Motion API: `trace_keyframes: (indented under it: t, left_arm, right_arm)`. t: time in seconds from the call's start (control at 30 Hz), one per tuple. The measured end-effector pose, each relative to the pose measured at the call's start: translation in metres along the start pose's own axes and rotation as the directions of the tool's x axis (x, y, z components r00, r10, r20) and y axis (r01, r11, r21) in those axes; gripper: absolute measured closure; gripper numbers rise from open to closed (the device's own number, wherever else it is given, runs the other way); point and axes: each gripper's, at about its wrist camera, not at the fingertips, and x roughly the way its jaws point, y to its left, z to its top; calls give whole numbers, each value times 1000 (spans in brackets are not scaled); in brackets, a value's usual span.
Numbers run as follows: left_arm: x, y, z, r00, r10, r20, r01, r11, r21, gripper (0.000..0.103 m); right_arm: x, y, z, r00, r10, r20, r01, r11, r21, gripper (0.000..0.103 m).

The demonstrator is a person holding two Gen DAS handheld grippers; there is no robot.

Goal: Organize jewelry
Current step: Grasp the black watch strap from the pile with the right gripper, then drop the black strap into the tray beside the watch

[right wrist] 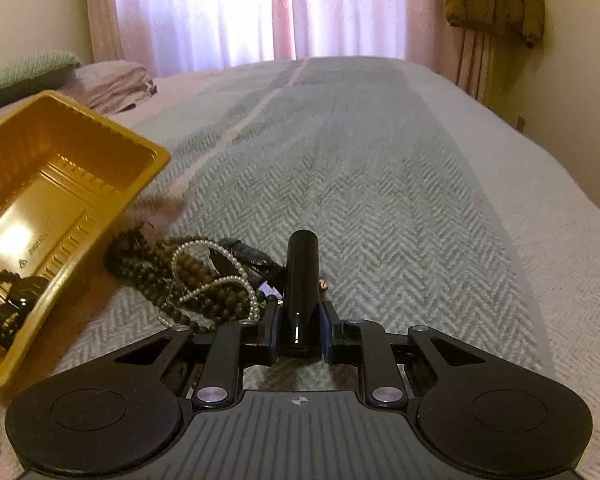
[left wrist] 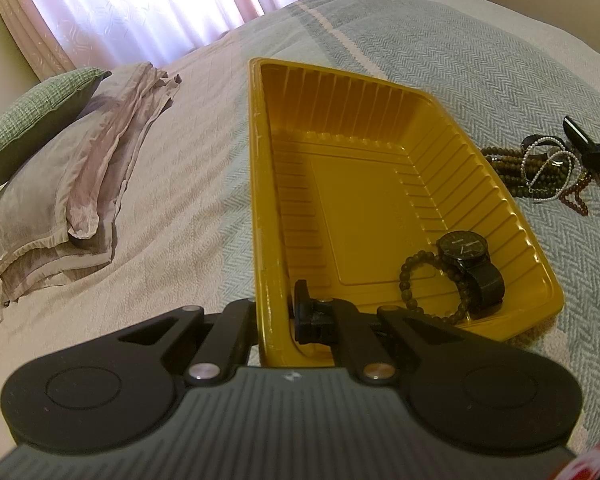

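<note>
**Tray in one hand, black tube in the other**

Fingers first: my left gripper (left wrist: 278,316) is clamped on the near-left rim of the yellow tray (left wrist: 260,184), one finger inside and one outside the wall. My right gripper (right wrist: 300,328) is closed on a glossy black tube (right wrist: 301,280) that sticks up and away between the fingers.

Inside the tray, at the near-right end, there's a black watch (left wrist: 470,268) with a dark bead bracelet (left wrist: 432,284) touching it, and that's all that's in there so far.

Everything sits on the bed (right wrist: 380,200), grey herringbone cover. The rest of the jewelry pile (right wrist: 196,280) is on the cover just right of the tray: dark wooden bead strands tangled with a white pearl strand (right wrist: 236,264). Far left there's a pillow (left wrist: 40,120) and some folded sheets (left wrist: 92,168) by the curtain.
</note>
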Motion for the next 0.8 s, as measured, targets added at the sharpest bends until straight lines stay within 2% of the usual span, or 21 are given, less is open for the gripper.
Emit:
trace_keyframes:
  t: [0.17, 0.3, 0.4, 0.53, 0.67, 0.8]
  left_arm:
    - [0, 0, 0, 1000, 0, -1, 0, 1000, -1, 100]
    - [0, 0, 0, 1000, -1, -2, 1, 1000, -1, 100]
    - [0, 1, 0, 1000, -2, -2, 2, 1000, -2, 100]
    - [0, 1, 0, 1000, -1, -2, 1, 1000, -2, 100]
    - [1, 1, 1, 1000, -2, -1, 2, 1000, -1, 100]
    - [1, 1, 1, 1000, -2, -1, 2, 1000, -1, 100]
  right_arm:
    - [-19, 6, 9, 998, 25, 57, -26, 1000, 15, 83]
    - [-38, 28, 23, 985, 148, 86, -150, 989, 19, 83]
    - [-42, 55, 29, 958, 281, 61, -281, 960, 4, 83]
    - [-33, 89, 28, 913, 407, -4, -407, 913, 6, 83]
    - [-20, 116, 27, 881, 471, -51, -471, 882, 6, 83]
    - [-8, 135, 28, 868, 491, -77, -493, 870, -6, 83]
